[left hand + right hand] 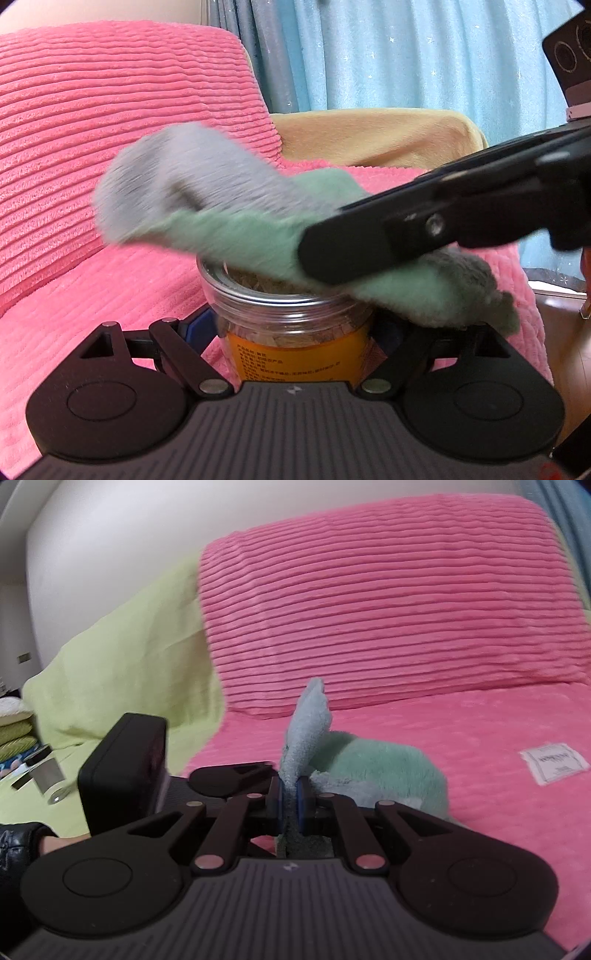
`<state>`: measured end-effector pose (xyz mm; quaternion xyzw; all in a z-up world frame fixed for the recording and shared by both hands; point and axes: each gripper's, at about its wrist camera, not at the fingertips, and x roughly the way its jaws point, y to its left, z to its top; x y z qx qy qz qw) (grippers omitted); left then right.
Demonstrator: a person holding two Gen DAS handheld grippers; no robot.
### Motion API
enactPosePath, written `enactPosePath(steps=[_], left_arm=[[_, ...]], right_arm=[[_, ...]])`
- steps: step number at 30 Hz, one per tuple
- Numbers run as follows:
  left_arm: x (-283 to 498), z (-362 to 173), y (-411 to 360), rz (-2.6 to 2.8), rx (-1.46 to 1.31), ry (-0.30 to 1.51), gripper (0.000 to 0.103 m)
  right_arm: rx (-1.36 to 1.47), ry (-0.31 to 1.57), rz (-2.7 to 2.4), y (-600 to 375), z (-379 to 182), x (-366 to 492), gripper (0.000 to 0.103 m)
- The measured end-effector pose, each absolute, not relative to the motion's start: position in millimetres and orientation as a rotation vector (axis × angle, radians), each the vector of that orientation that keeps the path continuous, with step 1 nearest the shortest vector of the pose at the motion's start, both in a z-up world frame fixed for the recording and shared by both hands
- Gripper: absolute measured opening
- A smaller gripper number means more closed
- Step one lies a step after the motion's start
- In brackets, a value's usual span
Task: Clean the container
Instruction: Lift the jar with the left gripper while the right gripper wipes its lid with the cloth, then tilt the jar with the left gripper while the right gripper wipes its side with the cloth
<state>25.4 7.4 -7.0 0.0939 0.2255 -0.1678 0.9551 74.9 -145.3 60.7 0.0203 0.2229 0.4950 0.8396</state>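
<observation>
Your left gripper [295, 328] clamps the clear jar [291, 317] by its orange-labelled sides, holding it upright over the pink ribbed blanket [74, 288], with a pink cushion [110, 110] behind at left and blue curtains [406, 55] at the back. Across the jar's open mouth lies the green-and-grey cloth [229, 221], hiding most of the tan, shredded contents inside. Your right gripper [291, 801] is closed narrowly on that cloth and reaches in from the right.

Cloth [236, 206] motion-blurred, covers far rim of jar [291, 317]. Jar label print too small to read. Left gripper [295, 325] fingertips hidden behind jar.
</observation>
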Motion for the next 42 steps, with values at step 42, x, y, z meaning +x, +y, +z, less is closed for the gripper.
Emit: enactPosePath(steps=[42], left_arm=[[60.4, -8.5, -53.0, -0.309, 0.258, 0.421, 0.09]], right_arm=[[0.185, 0.326, 0.643, -217.3, 75.0, 106.8, 0.005]])
